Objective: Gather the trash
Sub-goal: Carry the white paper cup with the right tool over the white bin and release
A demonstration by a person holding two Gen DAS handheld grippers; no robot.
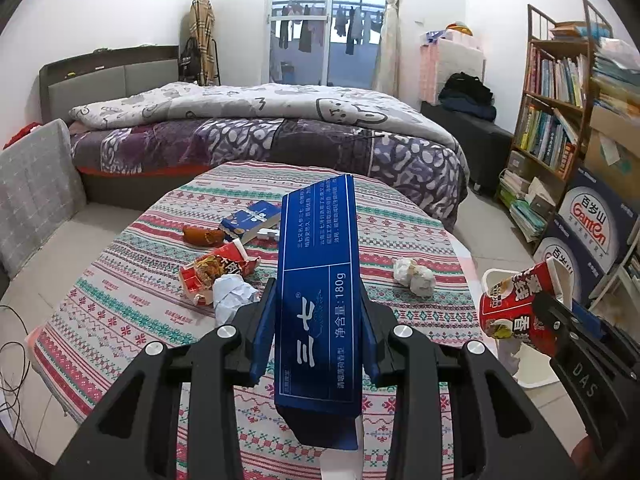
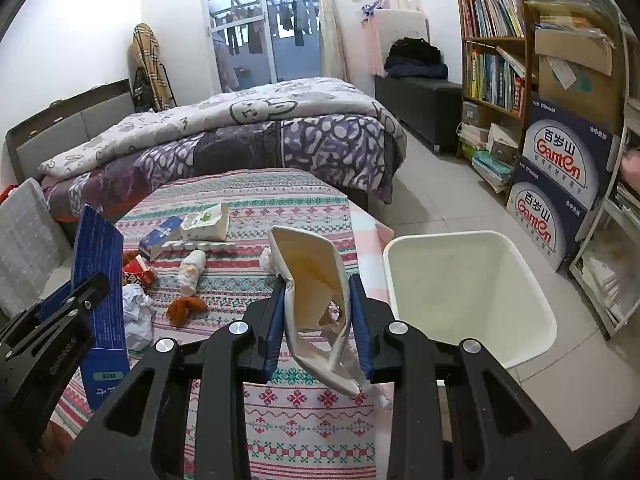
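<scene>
My left gripper [image 1: 318,320] is shut on a long blue toothpaste box [image 1: 320,280], held tilted above the patterned table [image 1: 120,320]. My right gripper [image 2: 318,320] is shut on a crushed red noodle cup [image 2: 312,280], whose white inside faces the camera. It hangs over the table's right edge, beside the white bin [image 2: 472,240] on the floor. In the left wrist view the cup [image 1: 516,300] shows its red side in front of the bin [image 1: 532,378]. In the right wrist view the blue box [image 2: 100,272] stands at the far left.
On the table lie a small blue box [image 2: 160,238], a tissue pack [image 2: 204,222], a red wrapper [image 1: 216,268], crumpled paper [image 1: 232,296], a brown peel [image 2: 184,308] and a white wad [image 1: 414,276]. A bed [image 1: 260,128] is behind, with bookshelves [image 2: 492,60] and cartons [image 2: 560,168] on the right.
</scene>
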